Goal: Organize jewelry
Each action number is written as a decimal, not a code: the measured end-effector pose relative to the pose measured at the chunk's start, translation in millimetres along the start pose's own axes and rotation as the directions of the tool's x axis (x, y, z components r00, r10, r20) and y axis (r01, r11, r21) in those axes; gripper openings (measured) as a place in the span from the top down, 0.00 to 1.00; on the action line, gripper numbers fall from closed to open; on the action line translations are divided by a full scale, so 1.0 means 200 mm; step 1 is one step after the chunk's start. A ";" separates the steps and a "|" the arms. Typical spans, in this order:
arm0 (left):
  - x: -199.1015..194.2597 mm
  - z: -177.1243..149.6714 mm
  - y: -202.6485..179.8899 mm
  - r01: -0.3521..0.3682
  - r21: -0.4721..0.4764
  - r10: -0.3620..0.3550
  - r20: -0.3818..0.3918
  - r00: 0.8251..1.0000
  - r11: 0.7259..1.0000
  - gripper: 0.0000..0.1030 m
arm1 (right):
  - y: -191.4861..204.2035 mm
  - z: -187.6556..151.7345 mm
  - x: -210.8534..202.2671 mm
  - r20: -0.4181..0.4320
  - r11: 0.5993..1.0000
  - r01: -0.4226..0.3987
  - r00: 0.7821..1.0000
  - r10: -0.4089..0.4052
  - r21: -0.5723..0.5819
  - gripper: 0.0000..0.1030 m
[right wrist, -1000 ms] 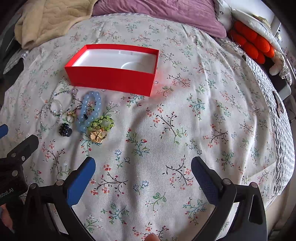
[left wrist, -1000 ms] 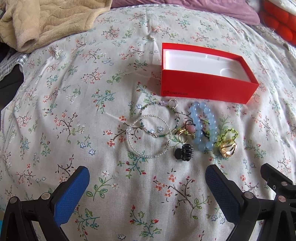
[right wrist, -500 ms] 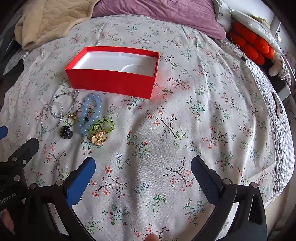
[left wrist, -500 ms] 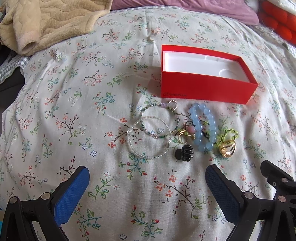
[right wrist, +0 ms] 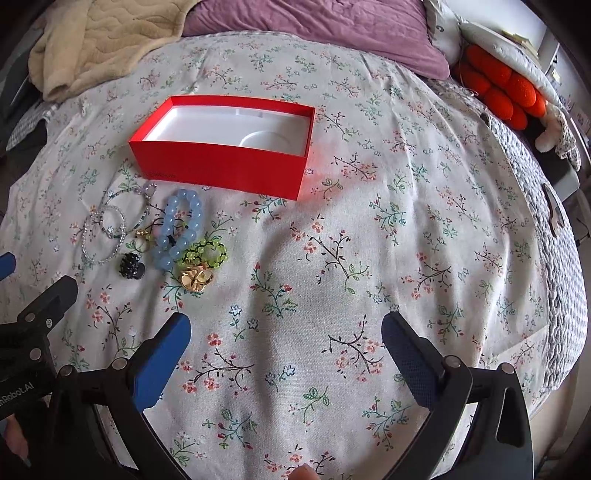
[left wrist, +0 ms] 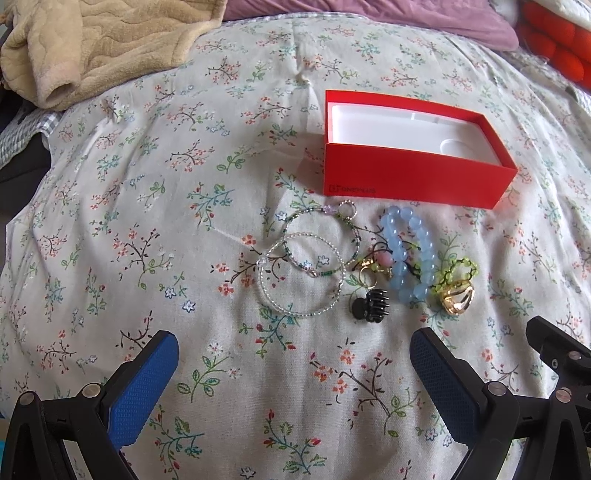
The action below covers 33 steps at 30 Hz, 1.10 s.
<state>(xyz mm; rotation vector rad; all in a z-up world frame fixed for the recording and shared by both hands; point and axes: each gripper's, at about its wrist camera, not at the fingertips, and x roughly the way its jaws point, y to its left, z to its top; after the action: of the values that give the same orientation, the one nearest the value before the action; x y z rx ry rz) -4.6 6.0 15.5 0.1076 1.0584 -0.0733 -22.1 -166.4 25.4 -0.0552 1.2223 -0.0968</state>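
Note:
An open red box [left wrist: 413, 177] [right wrist: 221, 166] with an empty white inside sits on the floral bedspread. In front of it lies a cluster of jewelry: a clear bead bracelet [left wrist: 301, 282] [right wrist: 101, 236], a green bead bracelet [left wrist: 325, 229], a blue bead bracelet [left wrist: 410, 254] [right wrist: 177, 229], a yellow-green bead ring [left wrist: 458, 275] [right wrist: 207, 253], a gold flower piece [left wrist: 458, 299] [right wrist: 195, 277] and a black claw clip [left wrist: 369, 306] [right wrist: 132, 267]. My left gripper [left wrist: 293, 373] is open and empty, just short of the cluster. My right gripper [right wrist: 286, 362] is open and empty, to the right of the jewelry.
A beige fleece blanket [left wrist: 92, 44] [right wrist: 99, 40] lies at the far left. A purple pillow [right wrist: 314, 33] lies at the head of the bed. Orange plush shapes [right wrist: 498, 92] sit at the far right. The bed's right edge [right wrist: 565, 295] drops off.
Both views show the box and jewelry slightly lower in frame than before. Both grippers stay open and empty.

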 end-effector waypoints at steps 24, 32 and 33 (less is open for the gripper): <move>0.04 0.25 0.35 0.129 -0.154 -0.137 -0.046 0.989 0.980 0.01 | -0.07 0.25 -0.05 -0.073 0.989 -0.150 0.986 0.148 -0.021 0.00; 0.30 0.21 0.37 0.301 -0.187 -0.323 -0.104 0.941 0.935 0.21 | -0.03 0.29 0.14 -0.132 0.935 -0.347 0.926 0.354 0.071 0.11; 0.32 0.21 0.37 0.308 -0.176 -0.330 -0.110 0.938 0.935 0.22 | -0.03 0.30 0.16 -0.132 0.925 -0.370 0.916 0.379 0.084 0.12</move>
<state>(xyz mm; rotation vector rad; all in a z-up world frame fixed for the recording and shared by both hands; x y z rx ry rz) 70.6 73.1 -16.9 -0.2068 1.2089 -0.2803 44.4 -175.9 17.3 0.2411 1.3555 0.2038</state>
